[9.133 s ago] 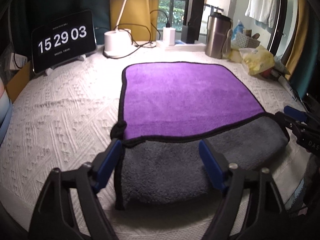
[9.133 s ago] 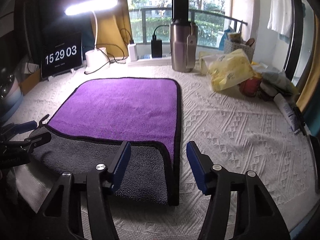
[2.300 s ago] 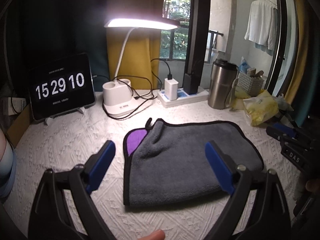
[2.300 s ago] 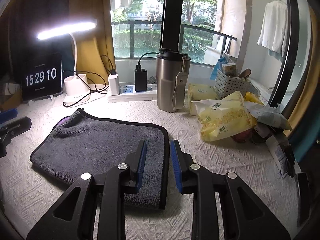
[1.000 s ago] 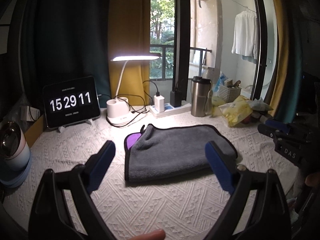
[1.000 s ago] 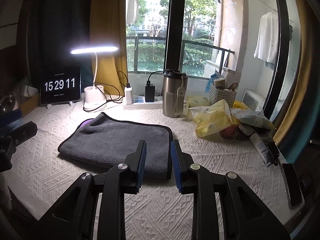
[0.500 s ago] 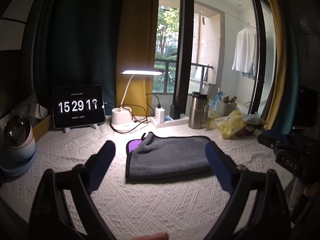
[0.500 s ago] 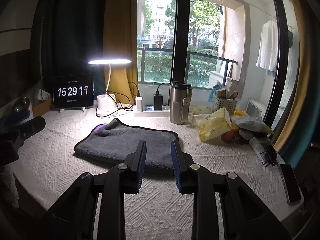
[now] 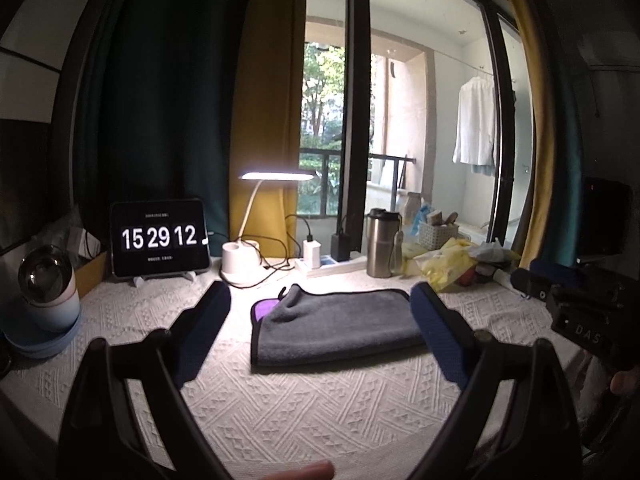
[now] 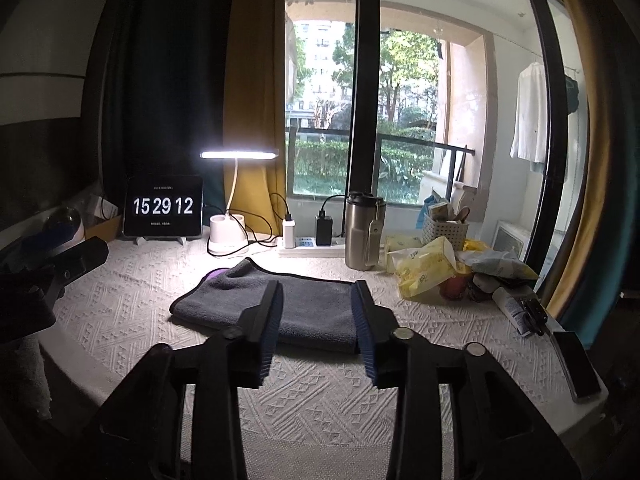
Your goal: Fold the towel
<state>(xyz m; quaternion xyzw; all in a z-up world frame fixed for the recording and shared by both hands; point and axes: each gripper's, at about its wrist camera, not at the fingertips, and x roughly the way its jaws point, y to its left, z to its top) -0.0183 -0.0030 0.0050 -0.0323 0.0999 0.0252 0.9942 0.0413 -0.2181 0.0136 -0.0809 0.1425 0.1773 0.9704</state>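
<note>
The towel [image 9: 336,326] lies folded, grey side up, on the white tabletop [image 9: 320,404] in front of the desk lamp [image 9: 256,240], a purple corner peeking out nearest the lamp. The left gripper [image 9: 320,334] hangs wide apart and empty; the right gripper [image 10: 317,320] is parted, holding nothing.

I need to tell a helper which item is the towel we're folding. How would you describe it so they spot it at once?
Start at the lit desk lamp by the window, then look just in front of its white base on the white textured tablecloth. The towel lies there folded, the only flat grey cloth, black-edged, with a purple corner peeking out.
</note>
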